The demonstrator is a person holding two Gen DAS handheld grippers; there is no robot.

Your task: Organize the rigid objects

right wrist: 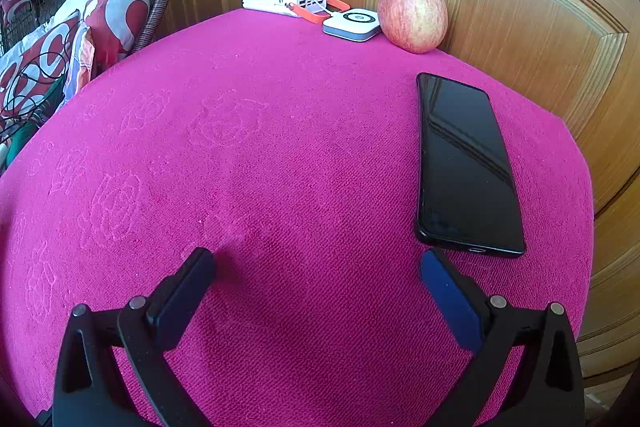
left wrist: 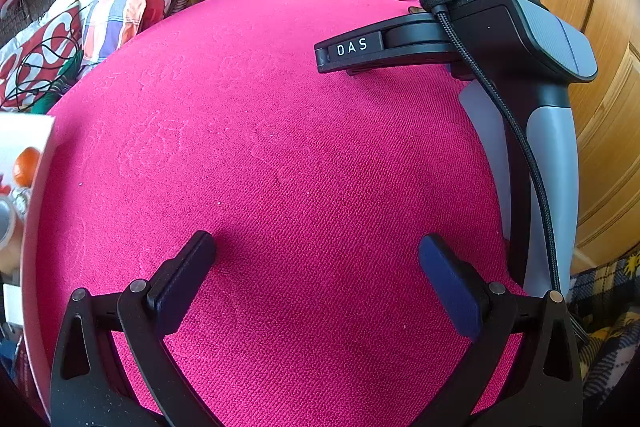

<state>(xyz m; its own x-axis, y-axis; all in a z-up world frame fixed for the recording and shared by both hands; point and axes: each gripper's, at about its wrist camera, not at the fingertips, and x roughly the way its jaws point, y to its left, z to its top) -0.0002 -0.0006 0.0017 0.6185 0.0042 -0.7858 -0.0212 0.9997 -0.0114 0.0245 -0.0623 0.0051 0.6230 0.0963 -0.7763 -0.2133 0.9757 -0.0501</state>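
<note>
While apart, phone (right wrist: 466, 163) beyond right hand-held gripper (right wrist: 316, 281)

Both views are brightly and evenly lit by diffuse daylight, and colours are saturated. Soft shadows lie on the pink tablecloth (right wrist: 280, 155) just ahead of the left finger of each gripper: left gripper (left wrist: 316, 247), right gripper (right wrist: 316, 259). Pale reflected streaks cross the dark screen of the phone (right wrist: 464, 163) near the table's right edge. A faint sheen marks the wooden door (right wrist: 520, 7). Strong fisheye distortion bows the table's edges and door panels; the frame corners are vignetted black. Focus is sharp centrally, softening toward the periphery.
</note>
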